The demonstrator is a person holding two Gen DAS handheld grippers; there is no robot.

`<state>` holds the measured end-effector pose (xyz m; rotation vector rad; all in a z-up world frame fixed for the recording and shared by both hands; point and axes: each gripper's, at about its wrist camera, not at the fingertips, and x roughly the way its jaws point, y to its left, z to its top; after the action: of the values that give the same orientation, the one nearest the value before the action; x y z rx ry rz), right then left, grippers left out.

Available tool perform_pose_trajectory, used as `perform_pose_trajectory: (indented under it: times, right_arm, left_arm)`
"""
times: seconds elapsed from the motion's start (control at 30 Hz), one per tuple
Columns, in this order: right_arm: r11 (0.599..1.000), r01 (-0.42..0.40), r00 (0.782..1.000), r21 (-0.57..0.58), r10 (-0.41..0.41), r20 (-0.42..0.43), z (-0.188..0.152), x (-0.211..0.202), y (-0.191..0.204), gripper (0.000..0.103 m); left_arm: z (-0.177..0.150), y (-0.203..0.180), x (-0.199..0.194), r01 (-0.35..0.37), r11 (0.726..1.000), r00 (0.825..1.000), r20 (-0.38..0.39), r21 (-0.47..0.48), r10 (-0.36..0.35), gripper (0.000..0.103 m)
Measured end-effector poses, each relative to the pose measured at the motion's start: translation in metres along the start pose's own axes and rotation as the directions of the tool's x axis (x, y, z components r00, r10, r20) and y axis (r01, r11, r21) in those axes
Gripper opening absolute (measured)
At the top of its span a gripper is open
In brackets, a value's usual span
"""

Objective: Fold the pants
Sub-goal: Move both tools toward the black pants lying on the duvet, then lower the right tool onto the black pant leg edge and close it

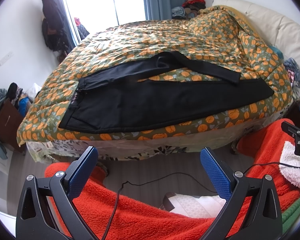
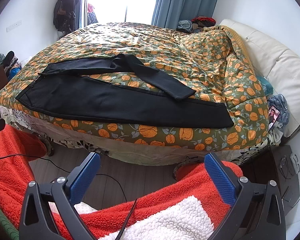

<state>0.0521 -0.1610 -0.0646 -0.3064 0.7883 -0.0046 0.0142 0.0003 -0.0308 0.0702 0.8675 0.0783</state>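
Black pants (image 1: 150,102) lie spread on the bed's flowered quilt (image 1: 170,36), waistband to the left, near leg straight along the bed's front edge, far leg bent back so its cuff crosses toward the near leg. They also show in the right wrist view (image 2: 114,100). My left gripper (image 1: 149,156) is open and empty, held back from the bed above the floor. My right gripper (image 2: 152,162) is open and empty, also short of the bed edge. The right gripper shows at the left wrist view's right edge (image 1: 298,138).
The quilt (image 2: 190,46) is bunched up at the right by a cream headboard (image 2: 274,60). Red fleece clothing (image 1: 140,216) and a black cable (image 1: 118,200) lie below the grippers. A dark nightstand (image 2: 278,176) stands at right, a brown cabinet (image 1: 6,124) at left.
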Motion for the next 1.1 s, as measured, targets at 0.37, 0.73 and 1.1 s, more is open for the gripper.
perform_pose_trajectory:
  times: [0.37,0.73,1.1]
  right_arm:
    - [0.981,-0.193,0.981,-0.011,0.193,0.025,0.027,0.017,-0.003,0.103]
    - [0.974,-0.205,0.968,-0.093,0.216,0.126,0.066,0.087,-0.006,0.103]
    - [0.934,-0.066,0.993,-0.352,0.027,-0.114,0.119,0.304,-0.07,0.063]
  left_arm:
    - [0.047,0.0,0.021,-0.061,0.993,0.995,0.09,0.105,0.052,0.102]
    - [0.058,-0.009,0.061,-0.005,0.999,1.0,-0.028,0.046,0.006,0.102]
    - [0.036,0.004,0.116,-0.084,0.996,0.97,-0.23,-0.021,0.077,0.102]
